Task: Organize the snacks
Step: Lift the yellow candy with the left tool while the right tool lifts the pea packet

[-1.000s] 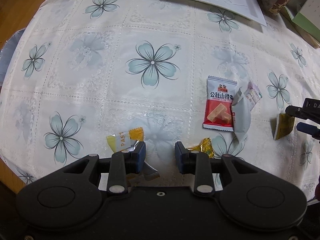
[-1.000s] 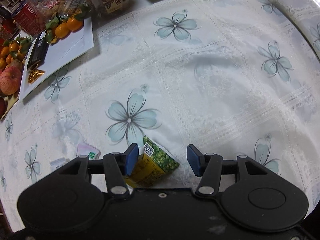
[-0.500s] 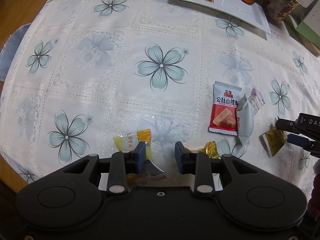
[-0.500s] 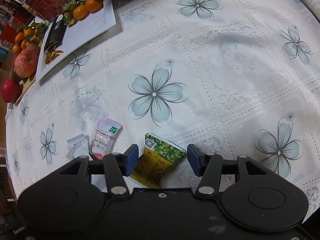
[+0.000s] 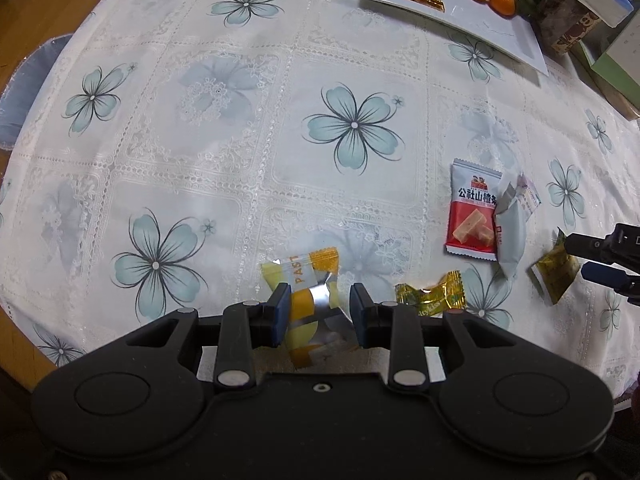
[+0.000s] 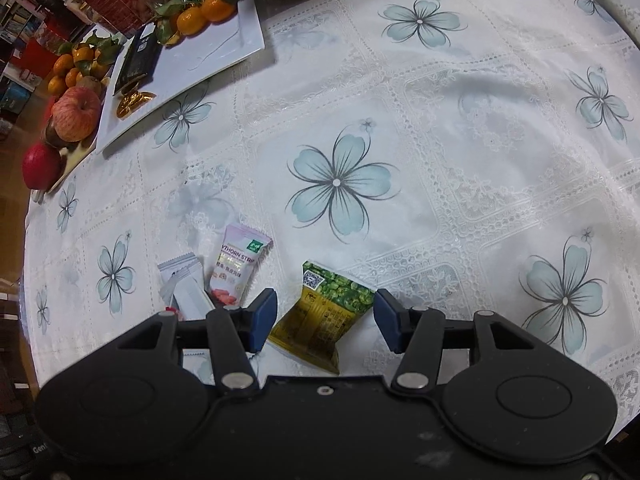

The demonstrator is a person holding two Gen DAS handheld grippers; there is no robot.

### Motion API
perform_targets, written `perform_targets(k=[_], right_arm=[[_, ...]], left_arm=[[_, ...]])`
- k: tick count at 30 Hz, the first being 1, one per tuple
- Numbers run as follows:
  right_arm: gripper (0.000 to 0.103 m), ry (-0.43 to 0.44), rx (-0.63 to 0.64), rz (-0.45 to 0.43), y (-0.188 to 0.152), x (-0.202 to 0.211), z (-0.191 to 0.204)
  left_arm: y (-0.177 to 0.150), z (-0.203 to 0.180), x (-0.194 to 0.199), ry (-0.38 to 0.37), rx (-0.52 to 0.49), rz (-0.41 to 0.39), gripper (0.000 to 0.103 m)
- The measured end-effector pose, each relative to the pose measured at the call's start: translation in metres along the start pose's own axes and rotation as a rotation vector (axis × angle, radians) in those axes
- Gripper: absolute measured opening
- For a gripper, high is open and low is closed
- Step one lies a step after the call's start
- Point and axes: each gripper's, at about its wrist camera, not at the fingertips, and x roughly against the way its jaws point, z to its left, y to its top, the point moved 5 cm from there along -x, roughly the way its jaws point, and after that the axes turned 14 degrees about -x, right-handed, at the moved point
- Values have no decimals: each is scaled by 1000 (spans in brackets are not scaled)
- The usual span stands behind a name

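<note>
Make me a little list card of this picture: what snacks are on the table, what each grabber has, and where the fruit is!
table: white cloth with blue flowers
left gripper: around the yellow pastry packet, grip unclear
right gripper: open, either side of the green pea packet
other snacks: red hawthorn packet, grey packet, gold candy, pink hawthorn strip packet
fruit: oranges on the white tray, apple beside it

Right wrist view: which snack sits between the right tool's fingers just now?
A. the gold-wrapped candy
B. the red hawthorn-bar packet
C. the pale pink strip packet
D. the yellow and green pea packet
D: the yellow and green pea packet lies on the tablecloth between the right tool's blue pads, which stand clear of it on both sides.
</note>
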Motion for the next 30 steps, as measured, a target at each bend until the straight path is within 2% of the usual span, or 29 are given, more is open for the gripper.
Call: perform_targets(k=[6, 15, 26, 28, 30], right_arm=[[57, 5, 17, 10, -6, 1, 3], [57, 7, -22, 65, -8, -7, -1], [57, -32, 9, 48, -11, -18, 8], [55, -42, 35, 38, -13, -20, 12], [49, -50, 62, 28, -16, -22, 15]], left_arm=[[-6, 1, -9, -3, 15, 26, 41], [-5, -1, -16, 49, 1, 26, 43], [-8, 1, -16, 50, 26, 17, 45], [-8, 0, -16, 54, 22, 16, 46], [-7, -1, -17, 61, 15, 15, 46]])
